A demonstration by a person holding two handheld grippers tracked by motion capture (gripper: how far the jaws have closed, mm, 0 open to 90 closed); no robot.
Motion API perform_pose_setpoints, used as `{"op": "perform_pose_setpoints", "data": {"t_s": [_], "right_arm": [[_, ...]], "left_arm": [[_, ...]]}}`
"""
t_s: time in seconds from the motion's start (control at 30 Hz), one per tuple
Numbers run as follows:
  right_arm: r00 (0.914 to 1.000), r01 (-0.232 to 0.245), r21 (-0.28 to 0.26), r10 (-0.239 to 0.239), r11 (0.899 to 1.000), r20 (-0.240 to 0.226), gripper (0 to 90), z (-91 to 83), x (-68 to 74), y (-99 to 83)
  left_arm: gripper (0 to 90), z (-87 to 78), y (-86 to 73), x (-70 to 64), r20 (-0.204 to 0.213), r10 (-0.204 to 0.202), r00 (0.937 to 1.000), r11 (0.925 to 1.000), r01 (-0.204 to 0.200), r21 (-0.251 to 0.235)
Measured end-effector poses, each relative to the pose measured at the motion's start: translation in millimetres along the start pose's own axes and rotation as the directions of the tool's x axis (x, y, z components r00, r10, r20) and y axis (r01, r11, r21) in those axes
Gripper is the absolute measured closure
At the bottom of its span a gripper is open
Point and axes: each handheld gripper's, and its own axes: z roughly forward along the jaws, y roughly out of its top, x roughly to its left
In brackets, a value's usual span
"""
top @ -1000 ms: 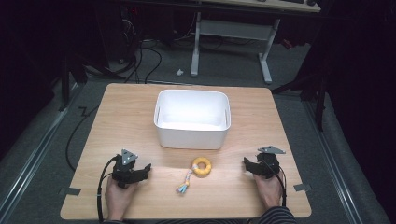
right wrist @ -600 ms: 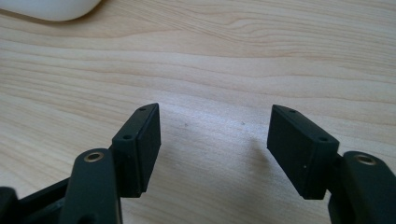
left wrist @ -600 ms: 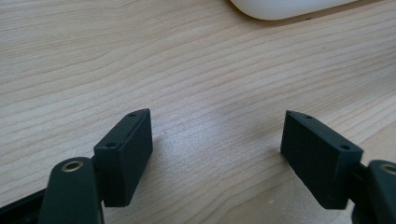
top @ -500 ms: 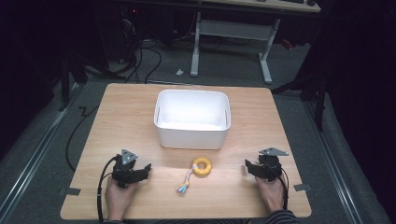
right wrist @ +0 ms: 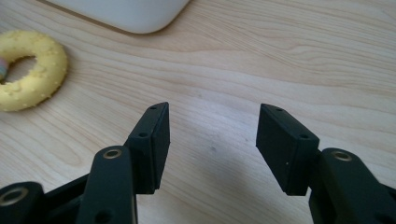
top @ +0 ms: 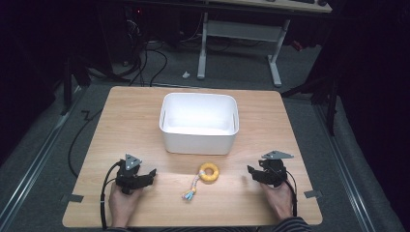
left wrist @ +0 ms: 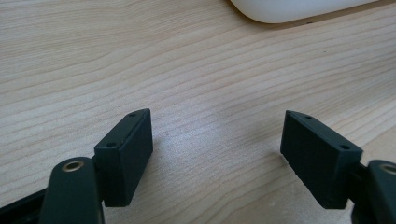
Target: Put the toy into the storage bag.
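On the desk (top: 145,116), high view: the white bin (top: 199,123) stands mid-desk, the yellow ring toy (top: 209,172) with its cord tail lies just in front of the bin, and the left gripper (top: 145,177) and right gripper (top: 256,172) rest at either side of the toy, each well apart from it. Left gripper view: jaws spread over bare wood, bin corner (left wrist: 299,9) beyond. Right gripper view: jaws spread and empty, toy (right wrist: 28,70) ahead-left beside the bin; a grasp would likely go best across the ring's band, with the cord left free.

1. The right gripper (right wrist: 212,140) has its black jaws spread apart over bare light wooden tabletop (right wrist: 280,60).
2. A yellow bumpy rubber ring (right wrist: 28,70) lies at the left.
3. A white plastic bin's corner (right wrist: 126,14) sits beyond.
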Motion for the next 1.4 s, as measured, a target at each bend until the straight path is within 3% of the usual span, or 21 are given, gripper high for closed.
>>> {"op": "perform_pose_setpoints", "data": {"t_s": [0.17, 0.3, 0.43, 0.5, 0.93, 1.27, 1.4], "right_arm": [[0.9994, 0.025, -0.006, -0.025, 1.0, -0.023, 45.5, 0.6, 8.0, 7.4], [0.9966, 0.07, -0.018, -0.071, 0.997, -0.041, 50.1, 3.8, 20.9, 14.9], [0.9957, 0.074, -0.019, -0.075, 0.997, -0.055, 50.9, 5.2, 27.7, 18.9], [0.9928, 0.083, -0.024, -0.085, 0.996, -0.085, 52.4, 6.5, 32.8, 22.9], [0.9763, 0.146, -0.011, -0.146, 0.989, -0.16, 54.8, 20.4, 59.5, 37.7], [0.9639, 0.194, 0.007, -0.19, 0.981, -0.187, 56.1, 31.3, 78.9, 48.8], [0.9631, 0.197, 0.027, -0.188, 0.98, -0.192, 56.4, 37.5, 83.7, 51.0]], "left_arm": [[25.4, -0.1, 0.0, 0.4, 0.004, -0.002, 1.0, 1.0, 0.002, 0.0], [25.4, 0.1, 0.0, -0.2, 0.0, 0.001, 1.0, 1.0, -0.001, -0.001], [25.2, 0.1, 0.0, -0.2, 0.0, 0.001, 1.0, 1.0, -0.001, 0.0], [25.1, 0.1, 0.0, -0.2, 0.001, 0.002, 1.0, 1.0, -0.002, 0.0], [25.1, 0.0, 0.1, -0.4, 0.001, 0.004, 1.0, 1.0, -0.004, 0.004], [25.0, 0.0, -0.1, -0.2, 0.003, 0.002, 1.0, 1.0, -0.002, 0.0], [24.9, 0.0, -0.1, -0.1, 0.003, 0.001, 1.0, 1.0, -0.001, 0.0]]}}
